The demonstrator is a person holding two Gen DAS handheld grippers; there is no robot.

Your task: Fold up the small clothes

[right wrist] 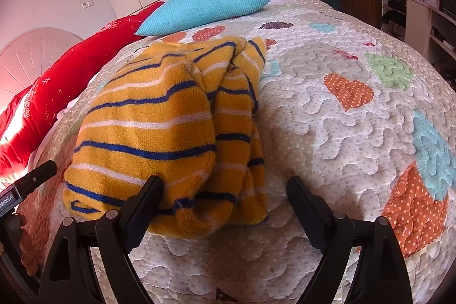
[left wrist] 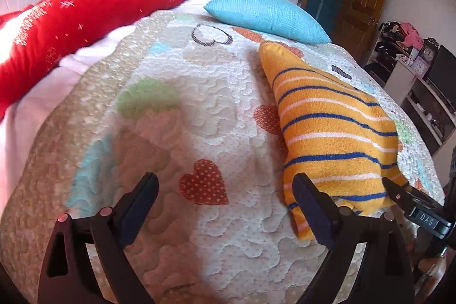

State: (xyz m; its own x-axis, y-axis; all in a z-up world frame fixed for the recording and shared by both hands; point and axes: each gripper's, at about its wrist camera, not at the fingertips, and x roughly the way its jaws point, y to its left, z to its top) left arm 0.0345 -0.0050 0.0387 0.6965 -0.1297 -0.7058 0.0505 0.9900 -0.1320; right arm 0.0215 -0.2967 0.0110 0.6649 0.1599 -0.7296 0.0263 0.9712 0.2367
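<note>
The quilted bedspread with dotted heart patches [right wrist: 336, 133] is soft and puckered, so a low finger could snag it along with the cloth. On it, near my edge, lies the yellow knitted garment with blue and white stripes [right wrist: 159, 127], folded into a loose bundle; its top layer may slide open if I drag it. My right gripper [right wrist: 225, 204] stands wide open, empty, at the bundle's near hem. My left gripper [left wrist: 225, 198] is also wide open, holding nothing, just beside the bundle.

Left tool [left wrist: 225, 195] and right tool [right wrist: 225, 198] both wide apart, tilted downward
</note>
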